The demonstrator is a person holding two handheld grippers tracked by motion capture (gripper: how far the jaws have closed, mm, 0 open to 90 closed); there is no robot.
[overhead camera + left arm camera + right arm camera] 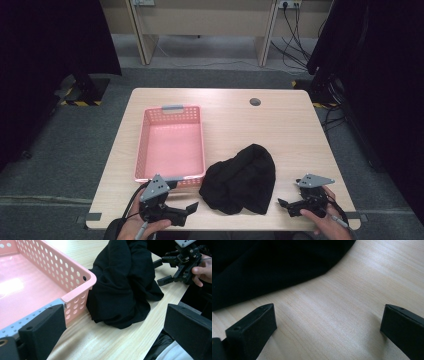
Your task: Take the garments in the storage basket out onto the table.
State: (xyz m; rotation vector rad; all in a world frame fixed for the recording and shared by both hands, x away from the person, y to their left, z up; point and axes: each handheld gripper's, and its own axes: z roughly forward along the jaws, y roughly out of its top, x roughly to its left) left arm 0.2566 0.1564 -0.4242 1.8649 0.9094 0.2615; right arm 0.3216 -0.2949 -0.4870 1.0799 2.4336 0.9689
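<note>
The black cloth (240,180) lies crumpled in a heap on the surface (290,135), near its front edge, between the two tools. Its left side sits just beside the near right corner of the pink basket (145,145); in the left gripper view the cloth (125,282) seems to press against that corner of the basket (75,277), though whether it truly touches the wall is hard to tell. None of the cloth hangs over the rim.

The left tool (186,210) rests low at the front edge, left of the cloth, its jaws wide apart and holding nothing; they point toward the heap. The right tool (289,206) sits at the other side, also with jaws spread and empty. In the right gripper view bare wood lies between its jaws and the cloth's hem (274,272) is just ahead, near but not yet between them.

Judging from this, the work is likely to be getting the cloth into the basket, perhaps after folding it, and it looks to be at the very start: the cloth is ungripped and unfolded, and both tools are only lined up on either side. Everything is left to do: close on the fabric, lift it, and carry it over the rim.

The basket is empty; its pink floor (22,287) shows bare and glossy in the left gripper view. A grey handle (172,107) marks its far end. A small round grommet (255,102) sits in the surface well behind the cloth.
</note>
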